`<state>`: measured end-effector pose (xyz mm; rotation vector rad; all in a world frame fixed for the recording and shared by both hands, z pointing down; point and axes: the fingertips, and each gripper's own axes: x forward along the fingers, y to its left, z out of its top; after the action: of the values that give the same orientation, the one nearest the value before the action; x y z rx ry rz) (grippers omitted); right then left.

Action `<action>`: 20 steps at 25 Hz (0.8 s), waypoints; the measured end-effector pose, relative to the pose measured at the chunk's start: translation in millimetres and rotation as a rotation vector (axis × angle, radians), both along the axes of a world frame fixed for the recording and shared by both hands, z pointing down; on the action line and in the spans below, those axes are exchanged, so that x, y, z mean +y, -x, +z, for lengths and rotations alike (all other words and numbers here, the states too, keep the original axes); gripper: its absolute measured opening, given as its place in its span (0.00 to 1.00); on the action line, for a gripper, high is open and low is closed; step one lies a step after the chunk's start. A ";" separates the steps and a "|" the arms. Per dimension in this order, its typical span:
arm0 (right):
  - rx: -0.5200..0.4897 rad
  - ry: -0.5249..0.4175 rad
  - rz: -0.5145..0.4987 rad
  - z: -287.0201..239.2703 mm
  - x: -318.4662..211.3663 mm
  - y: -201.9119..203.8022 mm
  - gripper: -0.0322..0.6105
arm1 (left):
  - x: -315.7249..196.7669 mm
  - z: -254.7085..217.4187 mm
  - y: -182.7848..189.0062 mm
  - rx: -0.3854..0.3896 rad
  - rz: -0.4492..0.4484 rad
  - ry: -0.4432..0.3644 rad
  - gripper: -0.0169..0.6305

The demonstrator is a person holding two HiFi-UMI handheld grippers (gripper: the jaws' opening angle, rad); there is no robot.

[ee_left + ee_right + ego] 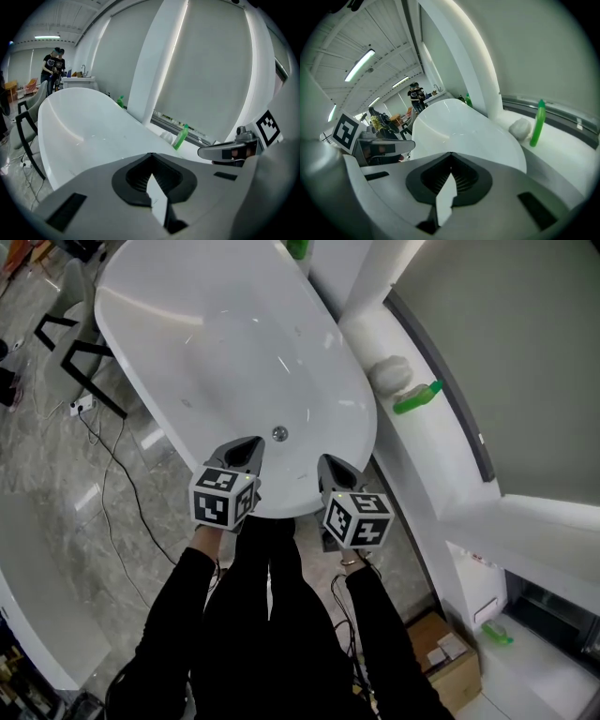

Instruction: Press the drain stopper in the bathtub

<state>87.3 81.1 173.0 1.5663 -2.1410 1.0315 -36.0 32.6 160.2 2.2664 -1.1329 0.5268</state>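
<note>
At the near end of the white bathtub, on its floor just short of the rounded end wall, sits the drain stopper, a small round metal disc with nothing touching it. The left gripper hangs over the near rim just to the left of the stopper, and the right gripper hangs over the rim on its other side, a little further off. Both are above the rim, not down in the basin.

In the left gripper view, the left gripper has its fingers brought together at the tips with nothing between them. The right gripper shows the same in its own view: its fingers are closed on each other and empty.

A green bottle lies on the ledge beside the tub, well clear of the work.

As I judge it, the press has not begun. The grippers are poised near the stopper, and one closed tip has yet to go down into the tub, meet the disc and push it.
</note>
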 end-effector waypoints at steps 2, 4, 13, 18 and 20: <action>0.008 0.016 0.002 10.0 -4.1 -2.5 0.05 | -6.4 13.3 -4.1 -0.002 0.012 0.022 0.04; 0.017 0.035 0.006 20.7 -8.0 -4.9 0.05 | -12.5 26.8 -7.9 -0.003 0.029 0.043 0.04; 0.030 0.133 -0.015 94.9 -39.7 -0.2 0.05 | -52.0 99.7 -17.5 -0.015 0.073 0.135 0.04; 0.023 0.176 -0.019 132.8 -62.8 4.8 0.05 | -71.3 138.4 -22.7 -0.022 0.092 0.180 0.04; 0.022 0.191 -0.028 148.0 -71.0 5.6 0.05 | -77.6 154.2 -25.5 -0.023 0.093 0.197 0.04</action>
<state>81.7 10.1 321.0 1.4488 -1.9790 1.1661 -10.5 -45.0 314.4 2.1542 -0.9454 0.6726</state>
